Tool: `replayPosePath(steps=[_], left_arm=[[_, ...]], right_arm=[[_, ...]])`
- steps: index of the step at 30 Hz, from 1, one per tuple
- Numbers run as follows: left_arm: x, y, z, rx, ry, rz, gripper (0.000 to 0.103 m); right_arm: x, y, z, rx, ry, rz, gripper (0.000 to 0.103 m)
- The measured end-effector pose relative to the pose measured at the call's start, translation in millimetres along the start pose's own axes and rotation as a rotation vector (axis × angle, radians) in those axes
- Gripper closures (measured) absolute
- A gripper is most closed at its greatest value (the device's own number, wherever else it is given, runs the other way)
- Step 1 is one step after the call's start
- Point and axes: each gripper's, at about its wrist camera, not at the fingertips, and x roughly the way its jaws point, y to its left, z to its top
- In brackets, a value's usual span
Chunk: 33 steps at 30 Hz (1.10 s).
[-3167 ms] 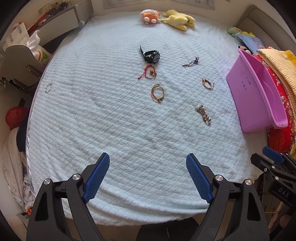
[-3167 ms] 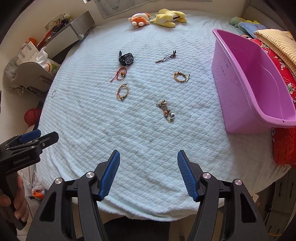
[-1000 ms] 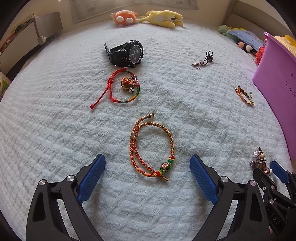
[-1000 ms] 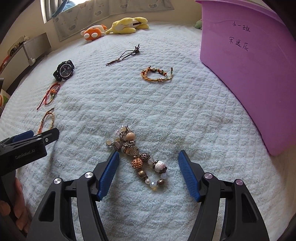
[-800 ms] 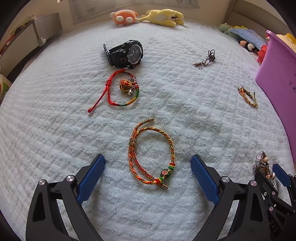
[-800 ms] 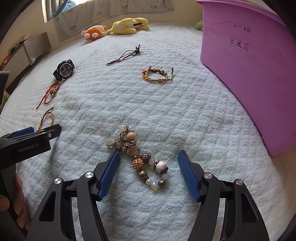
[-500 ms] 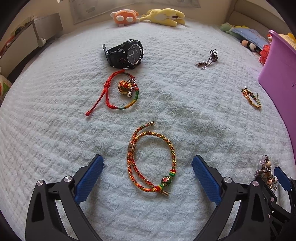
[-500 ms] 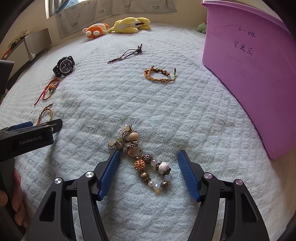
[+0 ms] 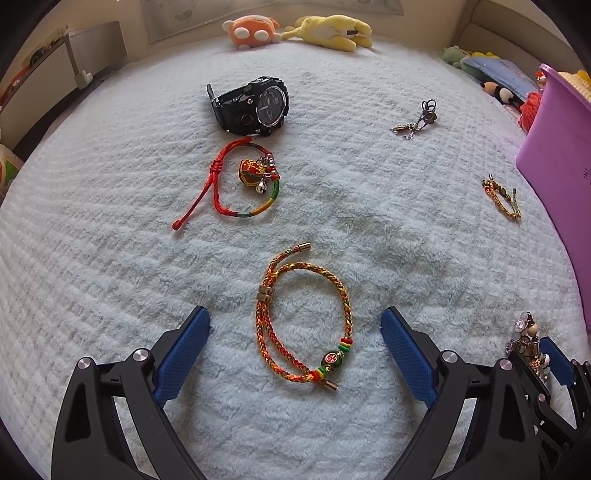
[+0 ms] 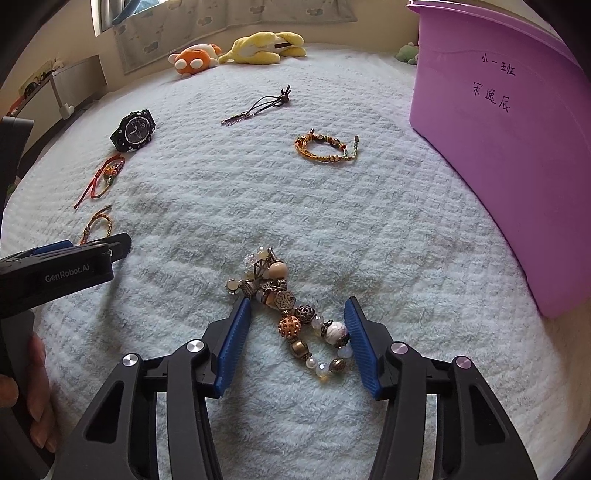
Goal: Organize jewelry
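Observation:
On the pale blue bedspread, a braided orange-red bracelet (image 9: pixel 263 332) lies flat between the pads of my left gripper (image 9: pixel 294 317). Its jaws stand wide and are closing, with neither pad touching the bracelet. In the right wrist view a beaded charm bracelet (image 10: pixel 291 325) lies between the pads of my right gripper (image 10: pixel 297 302). Those jaws are also closing. The pads are close beside the beads, and the bracelet still rests on the bedspread. The purple bin (image 10: pixel 498 147) stands to the right.
Farther back lie a black watch (image 9: pixel 258 107), a red cord bracelet with a bell (image 9: pixel 255 173), a dark cord pendant (image 10: pixel 258 107) and a gold-orange bracelet (image 10: pixel 325 139). Two plush toys (image 9: pixel 332 31) sit at the bed's far edge. A hand holds the left gripper at the left edge of the right wrist view.
Both grippers came in from the bed's near edge to their bracelets. In the last second the right jaws narrowed around the beaded bracelet. The left gripper barely shifted.

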Motion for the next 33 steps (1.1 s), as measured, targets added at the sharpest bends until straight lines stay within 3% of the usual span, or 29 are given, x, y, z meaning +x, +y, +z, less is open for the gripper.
replayPosePath(steps=[7,14,17,20,21,24,33], left_arm=[[-8,5,-4,-0.008,0.006,-0.001,0.026],[-13,10,-4,-0.025,0.021,0.003,0.042],[-16,11,-5,-0.027,0.023,0.005,0.053],[-20,11,-6,-0.022,0.018,0.005,0.073],[-20,12,-6,-0.021,0.016,0.003,0.082],[-23,15,-8,-0.014,0.009,-0.015,0.092],[-36,20,-17,-0.002,0.017,-0.070,0.093]], right_arm=[[-1,-2,0,0.016,0.009,0.008,0.055],[-3,-2,1,0.017,0.022,0.012,0.065],[-4,-1,1,0.018,0.029,0.012,0.071],[-5,-3,1,0.019,0.037,0.016,0.080],[-6,-3,1,0.020,0.040,0.019,0.080],[-7,-5,2,0.029,0.044,0.029,0.080],[-20,-9,-2,0.069,0.042,0.069,0.081]])
